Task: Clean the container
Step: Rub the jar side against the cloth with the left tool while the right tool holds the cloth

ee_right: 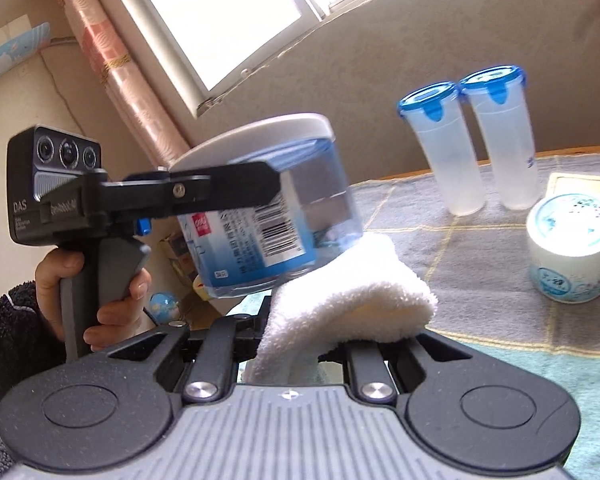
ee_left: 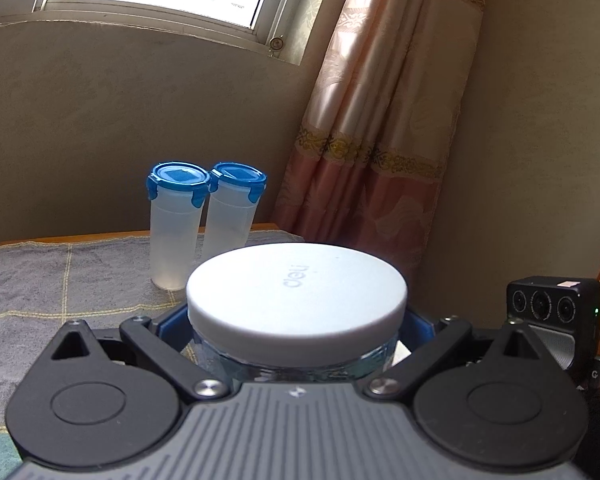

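My left gripper (ee_left: 294, 324) is shut on a clear plastic jar (ee_right: 268, 232) with a white lid (ee_left: 296, 284) and a blue label. The jar fills the space between the wide-set jaws. In the right wrist view the jar hangs tilted above the table, with one black finger (ee_right: 236, 192) of the left gripper across its side. My right gripper (ee_right: 332, 344) is shut on a folded white cloth (ee_right: 352, 292). The cloth's top touches the lower right side of the jar. The right fingertips are hidden under the cloth.
Two tall translucent cups (ee_left: 176, 224) (ee_left: 230, 212) with blue clip lids stand at the back of the table on a grey checked towel (ee_left: 60, 280). A round white tub (ee_right: 572, 248) sits to the right. A pink curtain (ee_left: 380, 120) hangs behind. A hand (ee_right: 116, 288) grips the left handle.
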Demonstrator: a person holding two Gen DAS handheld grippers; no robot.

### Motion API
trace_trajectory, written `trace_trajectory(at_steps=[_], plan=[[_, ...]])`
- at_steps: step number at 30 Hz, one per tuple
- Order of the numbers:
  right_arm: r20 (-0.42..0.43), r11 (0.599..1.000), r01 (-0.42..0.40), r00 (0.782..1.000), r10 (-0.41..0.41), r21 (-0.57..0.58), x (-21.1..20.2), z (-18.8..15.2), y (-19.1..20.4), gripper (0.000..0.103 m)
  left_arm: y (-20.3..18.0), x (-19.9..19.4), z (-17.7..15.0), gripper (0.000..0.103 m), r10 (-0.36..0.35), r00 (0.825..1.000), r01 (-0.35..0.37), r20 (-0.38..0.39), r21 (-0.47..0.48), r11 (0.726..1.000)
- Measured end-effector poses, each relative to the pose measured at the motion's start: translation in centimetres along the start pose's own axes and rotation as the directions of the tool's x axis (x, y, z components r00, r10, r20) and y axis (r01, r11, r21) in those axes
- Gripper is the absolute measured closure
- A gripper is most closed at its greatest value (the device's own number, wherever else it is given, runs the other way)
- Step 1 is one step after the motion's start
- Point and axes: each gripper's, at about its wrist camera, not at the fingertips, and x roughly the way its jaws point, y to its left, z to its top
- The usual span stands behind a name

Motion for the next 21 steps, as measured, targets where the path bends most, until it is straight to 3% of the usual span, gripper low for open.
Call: trace_trajectory(at_steps=[5,13,21], plan=[[0.006,1.0,0.01,1.0,-0.01,0.003,-2.6,-0.3,0.2,0.085,0.0,-0.3,0.7,0.004,0.008,1.0,-0.008,0.018,0.014,1.0],[-0.022,0.999,-0.041,0.999,0.04,-0.031,-1.5,0.0,1.9,0.085,-1.4,-0.6,2.0,0.004,-0.044,0.996,0.042,0.077,0.029,0.999],[-0.024,0.995,-0.078,0.997,0.077,-0.067,-1.0,0.1,3.2,0.085,-1.5,0.4,1.2,0.004,-0.066,0.997,0.066,0.037,-0.011,0.998]])
